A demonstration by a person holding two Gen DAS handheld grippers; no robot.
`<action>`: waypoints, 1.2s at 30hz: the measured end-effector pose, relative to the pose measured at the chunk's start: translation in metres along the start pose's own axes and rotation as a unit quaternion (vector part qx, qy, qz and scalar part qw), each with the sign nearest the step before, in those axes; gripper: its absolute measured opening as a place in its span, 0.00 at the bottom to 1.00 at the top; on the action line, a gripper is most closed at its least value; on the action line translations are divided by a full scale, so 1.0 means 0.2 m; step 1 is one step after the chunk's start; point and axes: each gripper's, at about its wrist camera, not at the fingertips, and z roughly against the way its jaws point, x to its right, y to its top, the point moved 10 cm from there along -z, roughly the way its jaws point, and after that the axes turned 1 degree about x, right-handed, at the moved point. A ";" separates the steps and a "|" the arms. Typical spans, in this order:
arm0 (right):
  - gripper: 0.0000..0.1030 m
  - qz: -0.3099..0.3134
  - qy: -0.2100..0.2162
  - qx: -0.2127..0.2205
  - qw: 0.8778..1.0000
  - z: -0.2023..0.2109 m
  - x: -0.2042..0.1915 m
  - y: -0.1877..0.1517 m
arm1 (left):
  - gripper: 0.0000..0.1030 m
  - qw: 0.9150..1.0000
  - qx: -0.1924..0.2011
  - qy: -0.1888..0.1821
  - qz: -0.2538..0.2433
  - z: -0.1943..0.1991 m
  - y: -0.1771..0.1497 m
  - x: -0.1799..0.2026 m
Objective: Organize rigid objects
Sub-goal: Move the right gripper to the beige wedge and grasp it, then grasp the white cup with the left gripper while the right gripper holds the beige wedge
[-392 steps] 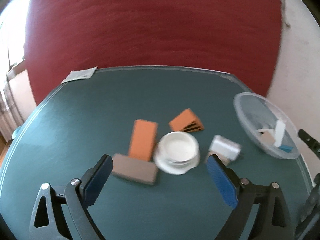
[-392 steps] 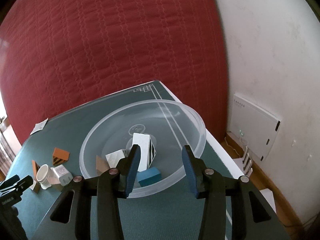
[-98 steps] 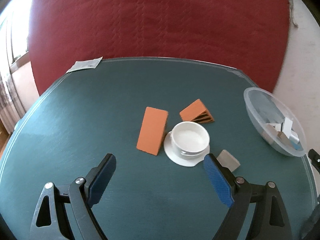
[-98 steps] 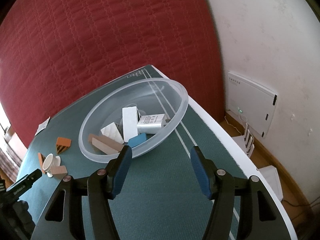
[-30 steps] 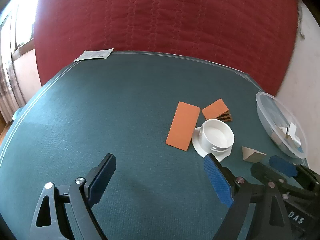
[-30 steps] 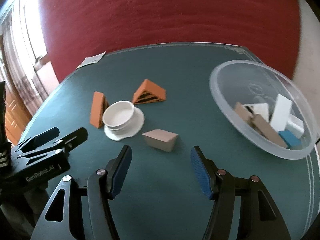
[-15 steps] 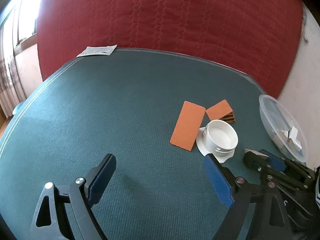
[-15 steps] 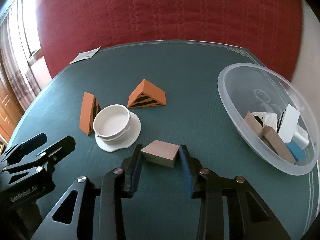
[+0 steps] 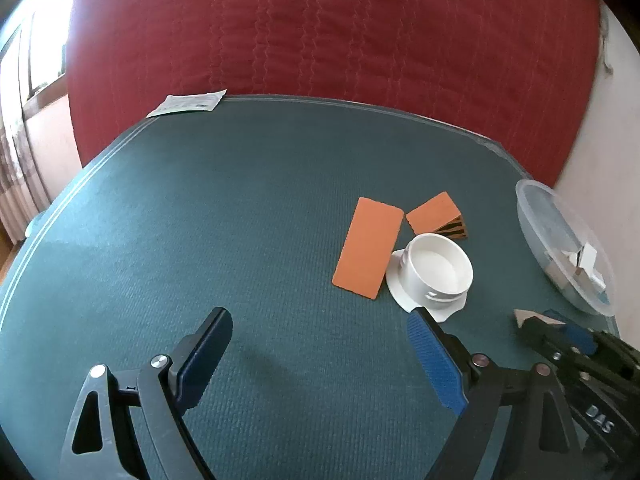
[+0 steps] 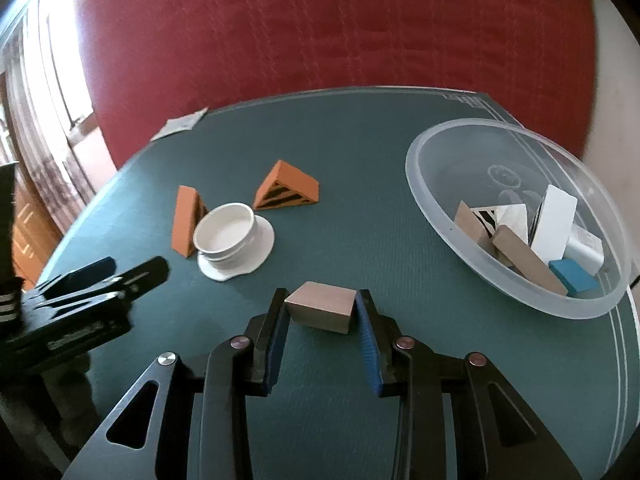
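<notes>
Tan wedge block (image 10: 320, 307) sits squarely between our right gripper (image 10: 322, 322) jaws, both blue pads pressing its side faces — the jaws are clamped on it. It rests low on the green bench (image 10: 360, 220), just off the near side of the white cup (image 10: 225, 236) and its saucer (image 10: 240, 264). We note a matte, pale brown top face, darker front face, clean edges, no markings. From the left wrist view only its pale tip (image 9: 524, 316) shows beyond the right tool's black fingers.

Our left gripper (image 9: 316, 356) hangs over bare green felt, jaws wide apart, nothing between them.

Two orange wedges lie beyond the cup — one flat-faced slab (image 9: 368, 252), one with black stripes (image 10: 286, 192). To the right, a clear plastic bowl (image 10: 436, 200) holds several blocks: tan, white, one blue (image 10: 572, 274).
</notes>
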 end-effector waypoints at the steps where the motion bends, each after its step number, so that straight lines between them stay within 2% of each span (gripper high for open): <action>1: 0.33 0.000 0.003 0.002 1.000 0.01 0.00 0.00 | 0.89 1.000 0.000 0.001 -0.002 0.00 0.00 0.01; 12: 0.33 -0.009 0.013 0.002 1.000 0.07 0.07 -0.04 | 0.84 0.998 -0.002 -0.030 -0.054 -0.05 0.10 0.27; 21: 0.33 -0.023 0.014 0.000 1.000 0.08 0.11 -0.07 | 0.81 0.997 -0.029 -0.045 -0.051 -0.19 0.11 0.34; 25: 0.33 -0.026 0.014 -0.002 1.000 0.08 0.12 -0.07 | 0.79 0.997 -0.026 -0.045 -0.049 -0.20 0.12 0.36; 30: 0.33 -0.028 0.013 -0.001 1.000 0.08 0.12 -0.07 | 0.70 0.998 -0.019 -0.037 -0.053 -0.21 0.14 0.38; 36: 0.33 -0.029 0.012 -0.001 1.000 0.08 0.12 -0.07 | 0.58 0.997 -0.014 -0.047 -0.063 -0.22 0.13 0.40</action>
